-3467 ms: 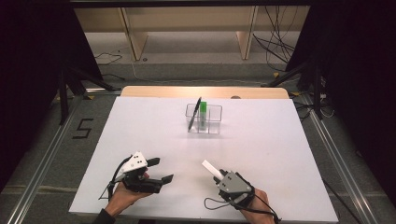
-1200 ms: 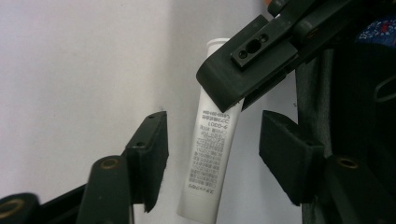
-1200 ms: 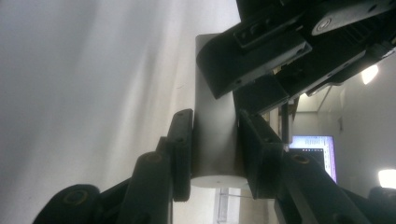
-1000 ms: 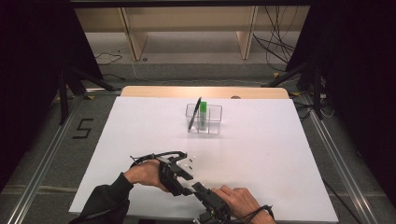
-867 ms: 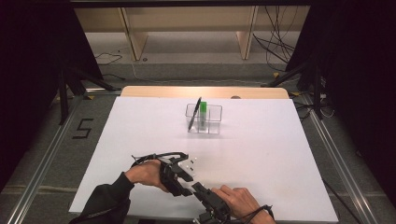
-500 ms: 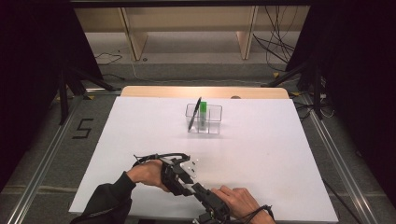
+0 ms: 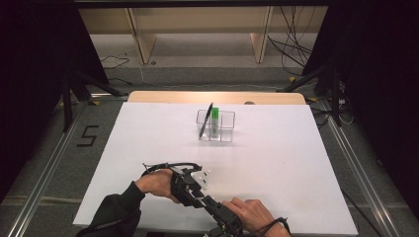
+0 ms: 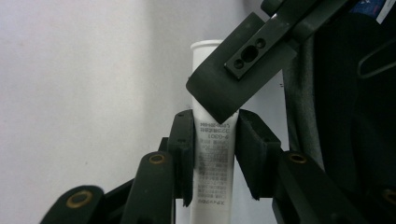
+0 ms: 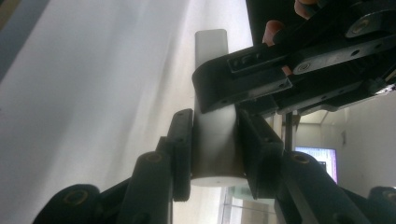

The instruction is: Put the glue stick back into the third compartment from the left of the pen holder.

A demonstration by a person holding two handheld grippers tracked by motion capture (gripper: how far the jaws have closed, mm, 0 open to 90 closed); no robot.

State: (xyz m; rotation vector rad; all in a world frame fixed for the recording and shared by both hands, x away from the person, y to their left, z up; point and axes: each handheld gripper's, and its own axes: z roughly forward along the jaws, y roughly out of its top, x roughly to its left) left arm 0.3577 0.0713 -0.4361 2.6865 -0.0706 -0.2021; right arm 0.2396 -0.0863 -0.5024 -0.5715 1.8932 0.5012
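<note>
**Both grippers meet on one white tube at the near edge**

On the left, the person's left hand brings the left gripper in over the near part of the white table. Its jaws have just been closing, and in the left gripper view they now sit narrow with both pads against a white tube, printed text showing on the tube's side between them. A black jaw of the other gripper crosses the tube just above that grip.

Moving right, the right gripper comes from the near edge in the right hand, pointing far and left toward its partner. Its own view shows its pads clamped on the same white tube, with the left gripper's jaw lying across it further up.

Farther off, mid-table, stands a clear organizer box holding a black pen and a green marker, well apart from the hands.
</note>
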